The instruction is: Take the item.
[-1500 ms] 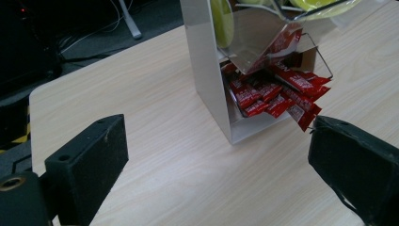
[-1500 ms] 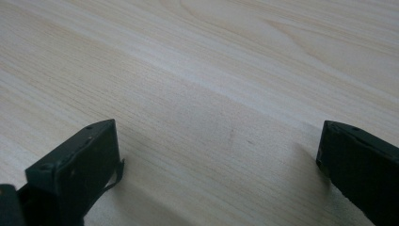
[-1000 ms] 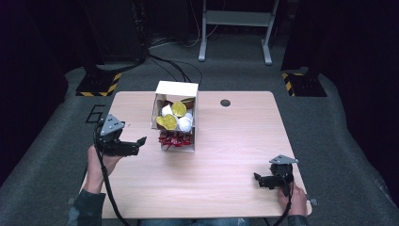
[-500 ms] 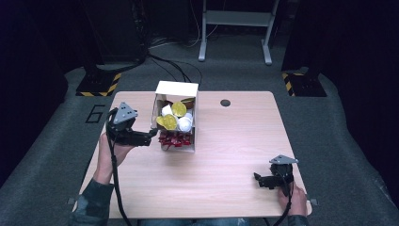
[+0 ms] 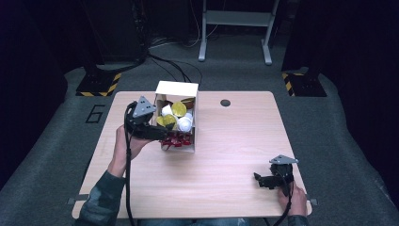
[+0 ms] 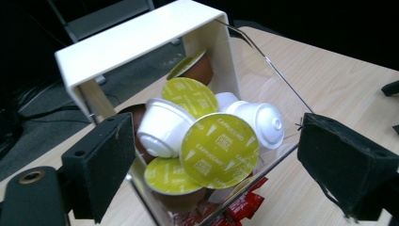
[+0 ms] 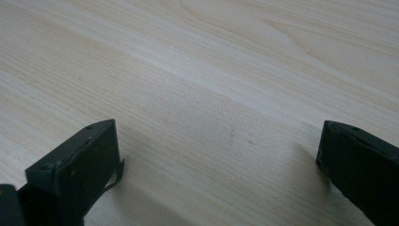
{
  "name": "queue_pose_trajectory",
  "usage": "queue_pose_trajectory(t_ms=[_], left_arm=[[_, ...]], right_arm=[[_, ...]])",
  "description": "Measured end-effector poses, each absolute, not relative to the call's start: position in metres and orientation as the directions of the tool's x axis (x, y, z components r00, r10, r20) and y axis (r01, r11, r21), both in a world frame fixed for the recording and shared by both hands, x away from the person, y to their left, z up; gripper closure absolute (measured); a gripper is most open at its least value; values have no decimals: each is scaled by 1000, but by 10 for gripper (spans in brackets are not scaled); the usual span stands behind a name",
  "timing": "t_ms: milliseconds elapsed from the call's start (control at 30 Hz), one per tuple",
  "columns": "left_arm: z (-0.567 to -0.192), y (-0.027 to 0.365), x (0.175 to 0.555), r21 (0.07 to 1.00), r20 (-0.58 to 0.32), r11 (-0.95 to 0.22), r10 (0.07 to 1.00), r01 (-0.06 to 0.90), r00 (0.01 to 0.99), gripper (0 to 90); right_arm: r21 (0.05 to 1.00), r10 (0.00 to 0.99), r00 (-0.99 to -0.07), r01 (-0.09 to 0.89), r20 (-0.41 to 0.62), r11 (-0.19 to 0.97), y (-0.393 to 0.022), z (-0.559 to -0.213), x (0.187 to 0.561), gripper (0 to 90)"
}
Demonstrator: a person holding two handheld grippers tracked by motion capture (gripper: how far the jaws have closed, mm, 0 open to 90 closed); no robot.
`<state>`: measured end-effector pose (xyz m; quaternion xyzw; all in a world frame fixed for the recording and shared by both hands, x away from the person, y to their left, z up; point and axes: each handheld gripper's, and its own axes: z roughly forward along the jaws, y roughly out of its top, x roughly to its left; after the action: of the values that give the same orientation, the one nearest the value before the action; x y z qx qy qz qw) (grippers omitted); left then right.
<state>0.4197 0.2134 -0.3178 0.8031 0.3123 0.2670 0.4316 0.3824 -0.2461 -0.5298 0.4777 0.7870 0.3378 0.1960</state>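
**Left claw at the capsule box, right claw idle**

High view: the left claw [image 5: 162, 134] reaches the near left side of the box [image 5: 177, 89], which stands on the counter [image 5: 226, 155] toward its far left. The box has a white back and clear walls and holds capsules [image 5: 178, 109], with red packets [image 5: 178, 139] at its near end. The right claw [image 5: 258, 179] rests low at the near right corner, well apart from the box.

Left gripper view: the jaws stand wide and have just been closing; the near end of the box [image 6: 141, 42] lies between them, one jaw at each clear wall. Whether the pads touch the walls cannot be told. Green-lidded and white capsules [image 6: 219, 149] fill the box, red packets [image 6: 242, 207] beneath.

Right gripper view: the jaws stand wide over bare counter [image 7: 211, 84], nothing between them.
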Motion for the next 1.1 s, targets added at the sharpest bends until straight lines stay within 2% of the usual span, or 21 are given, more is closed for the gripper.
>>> queue_pose_trajectory(t_ms=[233, 400, 767, 1100], left_arm=[[-328, 203, 431, 842, 140, -443, 730, 308, 669, 165], [-335, 199, 437, 826, 143, -454, 743, 335, 654, 248], [-341, 196, 442, 813, 134, -464, 738, 352, 662, 369], [-342, 195, 439, 812, 161, -480, 731, 332, 663, 383]], right_arm=[[719, 884, -467, 619, 14, 315, -246, -530, 382, 0], [717, 884, -466, 621, 13, 317, -246, -530, 382, 0], [717, 885, -466, 621, 13, 317, -246, -530, 382, 0], [716, 884, -467, 621, 13, 317, -246, -530, 382, 0]])
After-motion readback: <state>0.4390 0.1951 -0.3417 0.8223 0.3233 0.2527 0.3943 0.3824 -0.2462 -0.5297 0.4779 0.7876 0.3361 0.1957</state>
